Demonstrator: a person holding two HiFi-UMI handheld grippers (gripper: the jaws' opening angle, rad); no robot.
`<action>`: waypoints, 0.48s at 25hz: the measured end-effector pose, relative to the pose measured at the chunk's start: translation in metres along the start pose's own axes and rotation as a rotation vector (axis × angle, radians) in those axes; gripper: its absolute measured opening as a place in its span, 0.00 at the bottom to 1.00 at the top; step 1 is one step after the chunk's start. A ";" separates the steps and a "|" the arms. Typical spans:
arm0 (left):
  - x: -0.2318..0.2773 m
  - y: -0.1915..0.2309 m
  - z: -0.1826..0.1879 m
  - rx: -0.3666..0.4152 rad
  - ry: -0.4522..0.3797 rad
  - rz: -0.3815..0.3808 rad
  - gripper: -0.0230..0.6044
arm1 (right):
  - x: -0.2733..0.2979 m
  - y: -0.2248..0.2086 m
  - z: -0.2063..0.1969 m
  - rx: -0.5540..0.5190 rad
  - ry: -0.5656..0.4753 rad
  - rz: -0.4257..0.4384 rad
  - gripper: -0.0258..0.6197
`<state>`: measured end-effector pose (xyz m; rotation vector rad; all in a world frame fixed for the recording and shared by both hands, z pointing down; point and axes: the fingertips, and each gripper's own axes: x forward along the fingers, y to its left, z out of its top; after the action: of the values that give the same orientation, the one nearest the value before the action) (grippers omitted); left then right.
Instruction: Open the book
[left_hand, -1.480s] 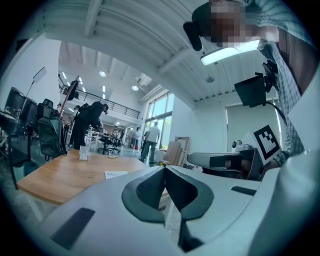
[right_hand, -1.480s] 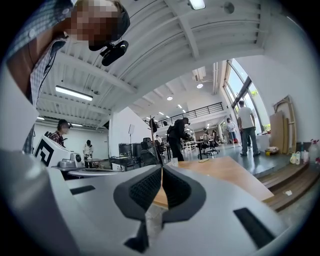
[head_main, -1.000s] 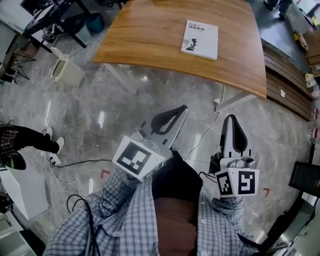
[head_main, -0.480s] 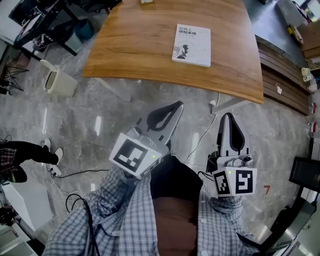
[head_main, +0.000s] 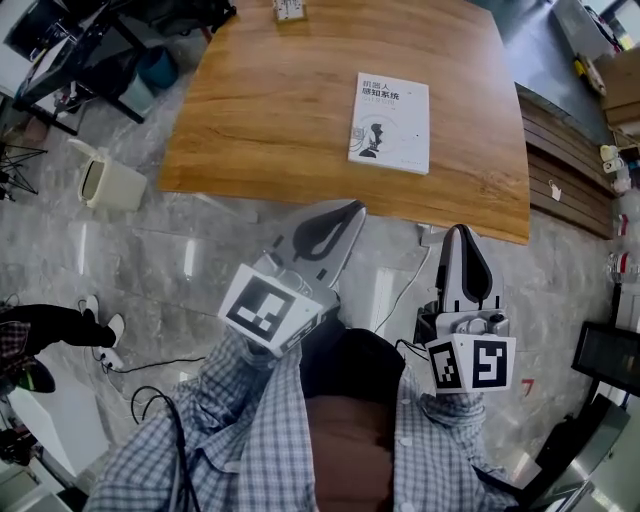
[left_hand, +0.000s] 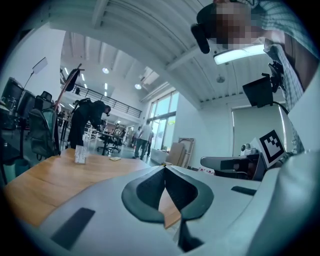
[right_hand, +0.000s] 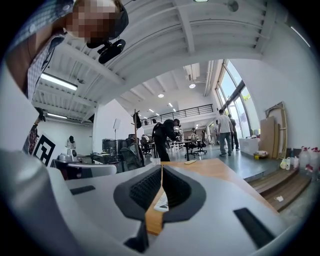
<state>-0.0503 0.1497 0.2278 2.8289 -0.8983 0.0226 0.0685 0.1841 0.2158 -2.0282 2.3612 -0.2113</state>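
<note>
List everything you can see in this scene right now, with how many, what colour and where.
Table: one, brown wood, upper middle of the head view.
Book: one, white cover, closed, flat on the table's right half.
Small stand: one, white, at the table's far edge.
Bin: one, cream, on the floor left of the table.
Cables: at least two on the grey floor, a white one and a black one.
Bystander's legs: one pair, dark trousers, far left.
Sleeves: two, blue-white check, bottom.
Left gripper: one, grey, shut and empty, by the table's near edge.
Right gripper: one, grey, shut and empty, beside it.
</note>
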 end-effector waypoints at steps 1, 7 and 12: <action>0.003 0.008 0.001 -0.001 0.001 0.001 0.05 | 0.007 -0.001 0.001 -0.002 0.001 -0.007 0.08; 0.019 0.037 0.004 0.001 0.005 -0.022 0.05 | 0.039 -0.001 0.000 -0.016 0.018 -0.027 0.08; 0.031 0.052 0.001 -0.028 0.013 -0.018 0.05 | 0.051 -0.008 -0.007 -0.010 0.043 -0.047 0.08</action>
<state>-0.0547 0.0904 0.2366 2.8072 -0.8636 0.0255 0.0679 0.1331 0.2272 -2.1068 2.3449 -0.2473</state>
